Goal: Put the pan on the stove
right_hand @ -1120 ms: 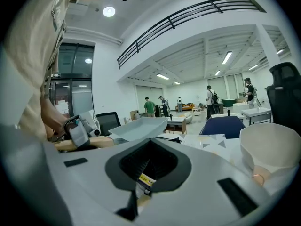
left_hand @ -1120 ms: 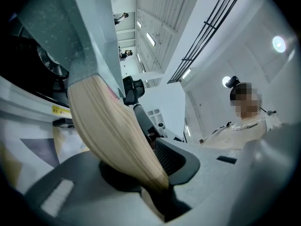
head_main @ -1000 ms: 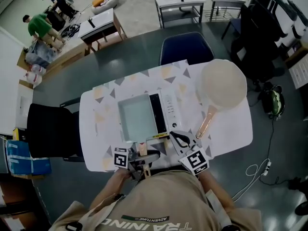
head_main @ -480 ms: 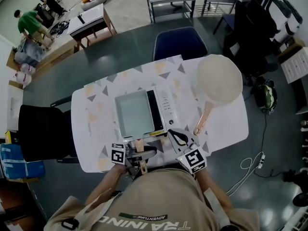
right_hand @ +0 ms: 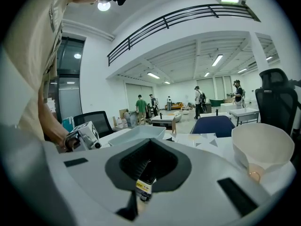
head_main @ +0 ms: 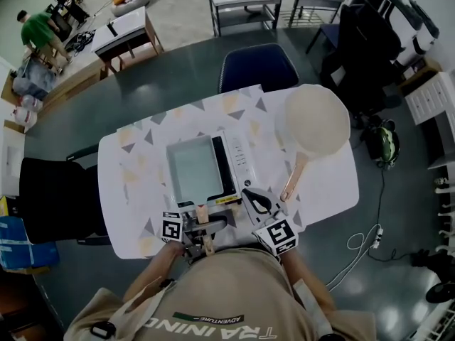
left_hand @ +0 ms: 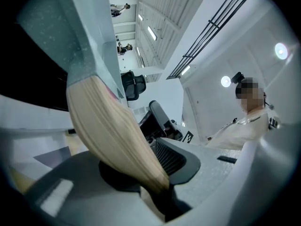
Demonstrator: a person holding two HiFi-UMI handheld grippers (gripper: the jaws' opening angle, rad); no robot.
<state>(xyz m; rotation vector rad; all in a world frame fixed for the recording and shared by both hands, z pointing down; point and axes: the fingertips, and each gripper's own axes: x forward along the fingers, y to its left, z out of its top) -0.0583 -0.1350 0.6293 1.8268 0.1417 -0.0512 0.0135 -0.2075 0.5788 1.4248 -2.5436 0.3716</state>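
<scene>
Two pans are counted. A square grey pan (head_main: 190,170) is seated on the single stove (head_main: 240,163) at the middle of the table (head_main: 135,176). Its wooden handle (left_hand: 113,131) is clamped in the left tongs (head_main: 204,222) at the near edge. A round cream pan (head_main: 316,119) is set far right, apart from the right tongs (head_main: 256,201), which are narrowly parted and empty.

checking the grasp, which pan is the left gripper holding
The square grey pan at the stove: the left gripper clamps its wooden handle. The round white pan lies apart, to the right.
</scene>
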